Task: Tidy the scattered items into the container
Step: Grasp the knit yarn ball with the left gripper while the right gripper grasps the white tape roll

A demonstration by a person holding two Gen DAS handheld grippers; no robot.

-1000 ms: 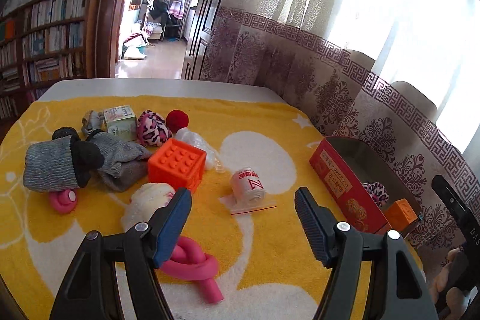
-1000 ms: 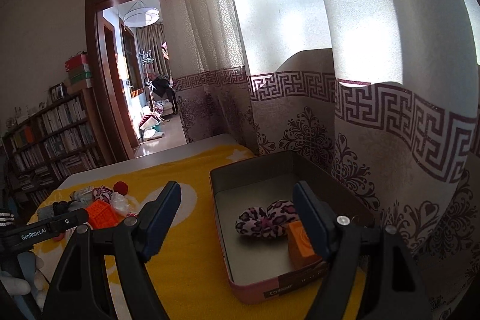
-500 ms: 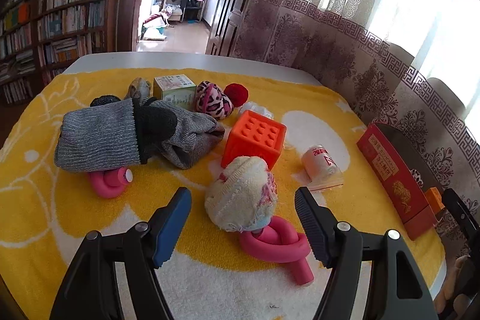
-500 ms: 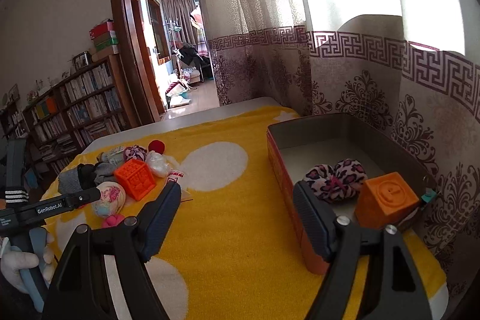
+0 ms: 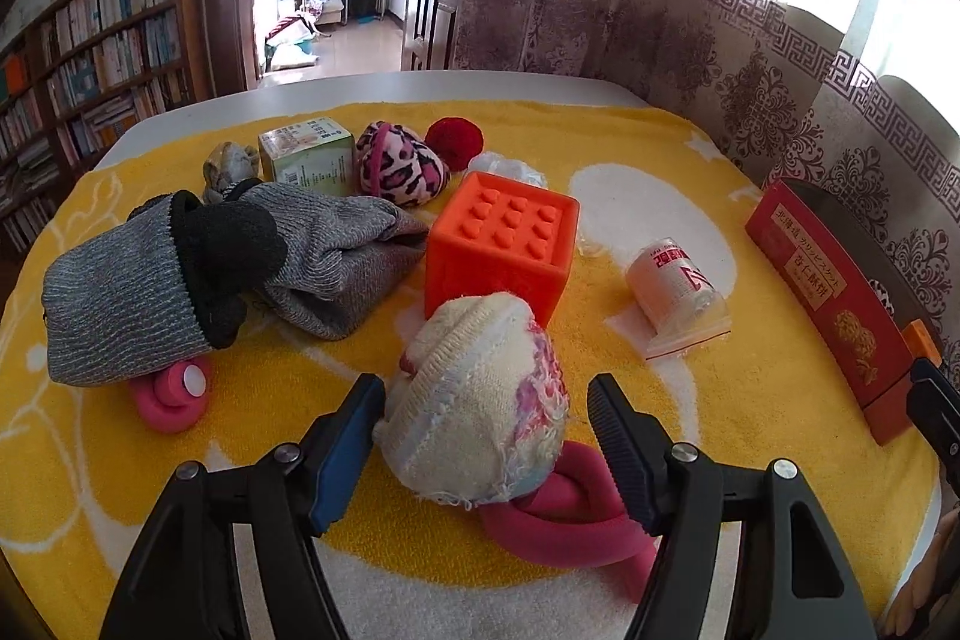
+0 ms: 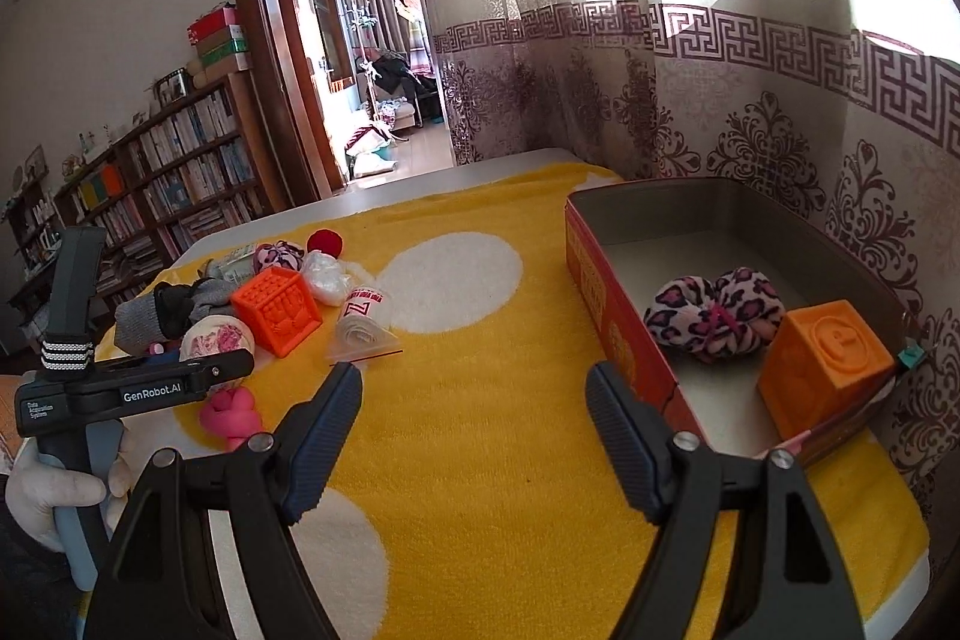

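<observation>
A cream knitted ball [image 5: 480,400] with pink patches lies on the yellow towel [image 5: 750,376], on top of a pink knotted tube [image 5: 576,514]. My left gripper [image 5: 483,400] straddles the ball and its jaws are closing; a gap still shows at the right pad. The red tin box [image 6: 606,292] stands at the right and holds a leopard-print bundle [image 6: 714,316] and an orange cube [image 6: 822,364]. My right gripper [image 6: 474,382] hangs open over bare towel beside the box, with nothing between its fingers.
Behind the ball lie an orange studded block [image 5: 504,238], grey knit socks [image 5: 120,292], a pink round toy [image 5: 174,394], a bagged roll [image 5: 678,286], a leopard pouch [image 5: 399,166], a red pompom [image 5: 454,136] and a green carton [image 5: 306,154]. Curtains hang behind the box.
My left gripper came down and forward until the cream ball sits between its jaws, which have narrowed. The right gripper swung left and lower; the box now lies to its right.
</observation>
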